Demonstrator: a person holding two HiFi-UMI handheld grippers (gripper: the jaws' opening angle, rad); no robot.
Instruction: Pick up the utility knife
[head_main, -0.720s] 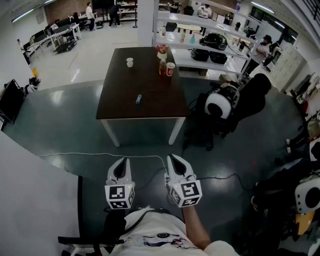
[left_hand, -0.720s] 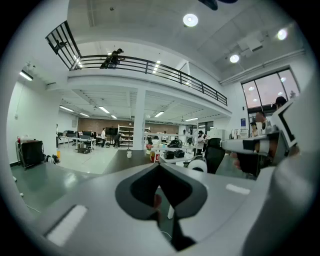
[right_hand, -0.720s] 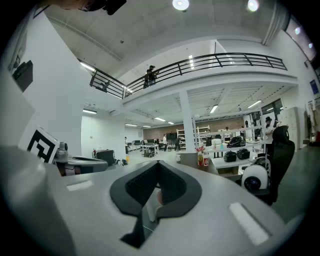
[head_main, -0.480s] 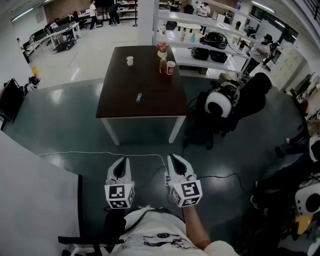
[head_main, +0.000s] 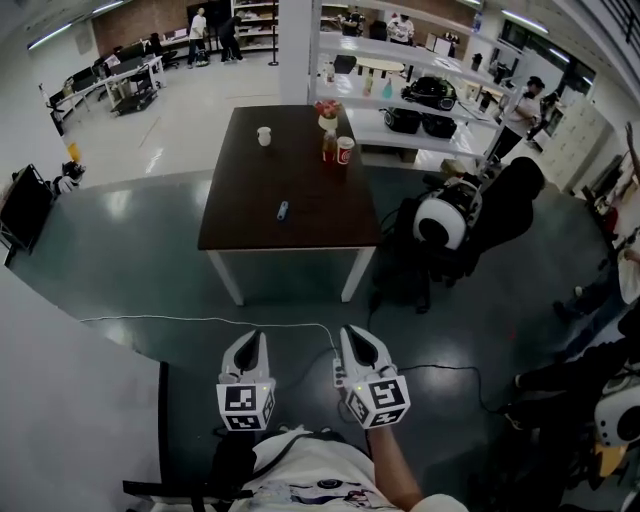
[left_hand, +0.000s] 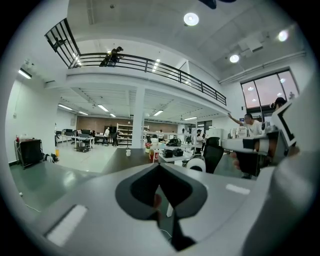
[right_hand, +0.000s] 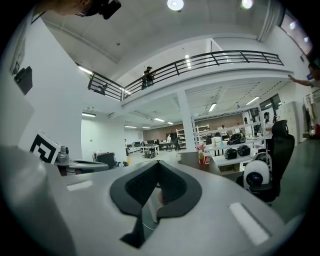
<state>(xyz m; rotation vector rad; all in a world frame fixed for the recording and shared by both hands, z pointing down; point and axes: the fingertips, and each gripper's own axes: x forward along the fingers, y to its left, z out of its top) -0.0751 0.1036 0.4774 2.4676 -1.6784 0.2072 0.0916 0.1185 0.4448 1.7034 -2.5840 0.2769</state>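
The utility knife, small and blue, lies near the middle of a dark brown table far ahead across the floor. My left gripper and right gripper hang side by side low in the head view, well short of the table and above the dark floor. Both are shut with nothing between the jaws. In the left gripper view the left gripper points almost level at the distant table; the right gripper does the same. The knife is too small to make out in either gripper view.
At the table's far end stand a white cup, a bottle, a red cup and a flower vase. A black chair with a white round object stands right of the table. A white cable crosses the floor.
The table and both grippers sit slightly lower in the head view and the table looks a little nearer. The grippers stay shut, side by side.
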